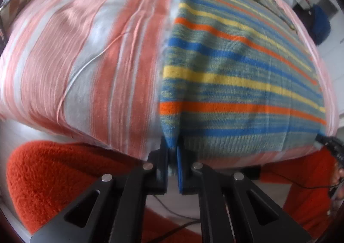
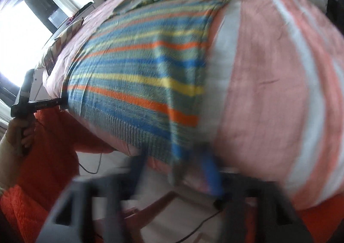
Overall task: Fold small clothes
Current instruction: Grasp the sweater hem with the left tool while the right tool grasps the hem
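Observation:
A striped knit sweater [image 1: 236, 66] in blue, yellow, orange and grey-green lies flat on a bed; it also shows in the right wrist view [image 2: 146, 66]. My left gripper [image 1: 172, 157] is shut on the sweater's near left hem corner at the bed's front edge. My right gripper [image 2: 174, 169] is badly blurred; its fingers stand apart around the sweater's near right hem corner, which hangs between them. The left gripper shows in the right wrist view [image 2: 43, 103] at the hem's far corner. The right gripper's tip [image 1: 331, 146] shows at the right edge of the left wrist view.
The bed is covered by a pink and white striped sheet [image 1: 86, 60], also seen in the right wrist view [image 2: 279, 81]. The person's orange fleece sleeves [image 1: 53, 178] are below the bed edge. A bright window [image 2: 17, 28] is at the left. Cables lie on the floor.

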